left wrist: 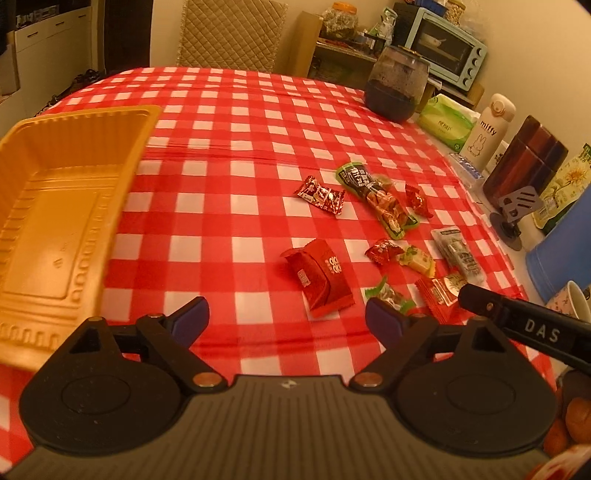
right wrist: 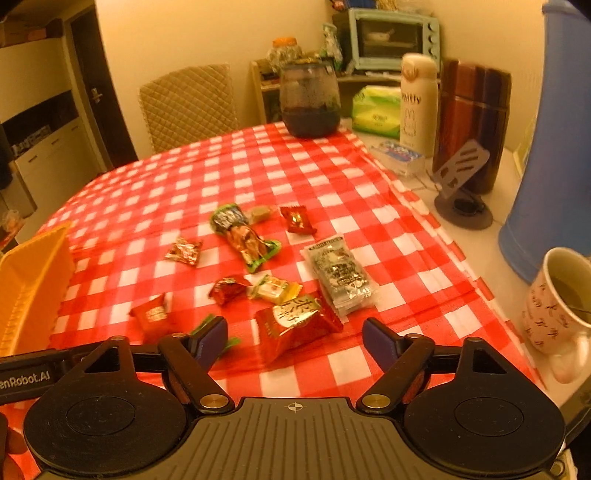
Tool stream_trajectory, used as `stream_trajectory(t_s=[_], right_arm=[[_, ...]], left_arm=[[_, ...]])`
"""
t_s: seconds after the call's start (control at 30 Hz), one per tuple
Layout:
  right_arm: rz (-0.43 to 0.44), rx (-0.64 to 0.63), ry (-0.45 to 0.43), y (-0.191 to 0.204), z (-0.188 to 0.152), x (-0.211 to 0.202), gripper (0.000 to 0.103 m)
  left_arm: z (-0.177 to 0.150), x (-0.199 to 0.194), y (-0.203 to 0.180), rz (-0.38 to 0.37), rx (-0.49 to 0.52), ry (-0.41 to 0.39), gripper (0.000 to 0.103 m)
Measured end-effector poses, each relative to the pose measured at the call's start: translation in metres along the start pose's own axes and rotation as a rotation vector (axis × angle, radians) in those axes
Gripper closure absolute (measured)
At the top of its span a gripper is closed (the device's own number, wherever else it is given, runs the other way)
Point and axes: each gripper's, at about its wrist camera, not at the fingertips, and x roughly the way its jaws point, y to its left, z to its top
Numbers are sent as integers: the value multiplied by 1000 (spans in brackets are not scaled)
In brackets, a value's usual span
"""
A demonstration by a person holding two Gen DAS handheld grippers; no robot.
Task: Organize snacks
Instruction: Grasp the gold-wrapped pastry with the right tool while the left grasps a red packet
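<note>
Several wrapped snacks lie loose on the red checked tablecloth (left wrist: 240,155). A red packet (left wrist: 319,282) lies just ahead of my left gripper (left wrist: 287,316), which is open and empty. A long green snack bag (left wrist: 376,197) lies farther off. An empty yellow tray (left wrist: 55,221) stands at the left. My right gripper (right wrist: 294,338) is open and empty, with a red and gold packet (right wrist: 295,325) between its fingers. A silver packet (right wrist: 340,275) and the green bag (right wrist: 243,236) lie beyond. The tray's edge (right wrist: 33,280) shows at the left.
A dark jar (right wrist: 309,99), tissue pack (right wrist: 376,110), white bottle (right wrist: 417,99), dark red canister (right wrist: 472,122) and phone stand (right wrist: 461,184) line the table's right side. A blue container (right wrist: 554,147) and a mug (right wrist: 557,310) stand near right. A chair (left wrist: 231,33) is behind.
</note>
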Motion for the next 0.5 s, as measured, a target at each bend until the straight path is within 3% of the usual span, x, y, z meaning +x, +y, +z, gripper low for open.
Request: stream_trajectory(t_s=[0.33,0.5], right_arm=[[89,206,98,-15,4,41,38],[51,230,98,-15,11,54,38]], left_arm=[[8,22,3,-4,-15,-1,22],[9,28,3,0,-20,3,22]])
